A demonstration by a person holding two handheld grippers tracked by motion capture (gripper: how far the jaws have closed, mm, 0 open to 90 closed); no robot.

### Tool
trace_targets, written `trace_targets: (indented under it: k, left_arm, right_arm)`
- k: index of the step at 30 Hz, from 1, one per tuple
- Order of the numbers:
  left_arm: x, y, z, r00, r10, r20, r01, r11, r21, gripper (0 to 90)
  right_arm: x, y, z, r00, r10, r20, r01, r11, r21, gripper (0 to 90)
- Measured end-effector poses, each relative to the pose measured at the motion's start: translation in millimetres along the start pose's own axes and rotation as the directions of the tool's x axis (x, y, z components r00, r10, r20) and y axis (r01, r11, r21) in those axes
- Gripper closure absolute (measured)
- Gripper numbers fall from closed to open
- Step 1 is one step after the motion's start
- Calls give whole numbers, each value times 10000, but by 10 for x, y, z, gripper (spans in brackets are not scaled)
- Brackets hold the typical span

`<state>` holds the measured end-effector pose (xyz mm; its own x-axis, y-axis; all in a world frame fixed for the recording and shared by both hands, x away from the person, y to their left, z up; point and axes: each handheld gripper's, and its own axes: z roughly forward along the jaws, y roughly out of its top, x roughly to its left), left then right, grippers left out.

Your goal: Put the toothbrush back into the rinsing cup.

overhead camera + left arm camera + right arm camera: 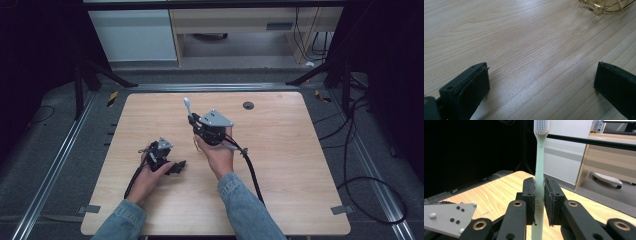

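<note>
While clamped: toothbrush in right hand-held gripper.

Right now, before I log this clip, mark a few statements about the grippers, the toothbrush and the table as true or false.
1. The right gripper is clamped on a toothbrush. True.
2. The toothbrush lies flat on the table. False: it stands upright between the jaws, bristle head at the top, off the wood.
3. The left gripper holds the toothbrush's handle. False: its jaws stand wide apart with only bare wood between them.
4. In the left gripper view, part of a clear amber object sits on the table ahead of the jaws. True.
5. In the high view, the left gripper sits lower and nearer the person than the right one. True.
</note>
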<state>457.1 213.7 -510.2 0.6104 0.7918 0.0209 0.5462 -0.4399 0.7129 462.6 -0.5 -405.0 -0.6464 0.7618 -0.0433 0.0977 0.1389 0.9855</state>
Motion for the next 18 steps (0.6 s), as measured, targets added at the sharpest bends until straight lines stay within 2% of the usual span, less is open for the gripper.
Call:
trace_targets:
  k: [18]
  left_arm:
    - [2, 2, 0, 10000, 30, 9, -30, 10000, 16, 0]
  right_arm:
    - [6, -180, 6, 9996, 264, 71, -264, 9997, 12, 793]
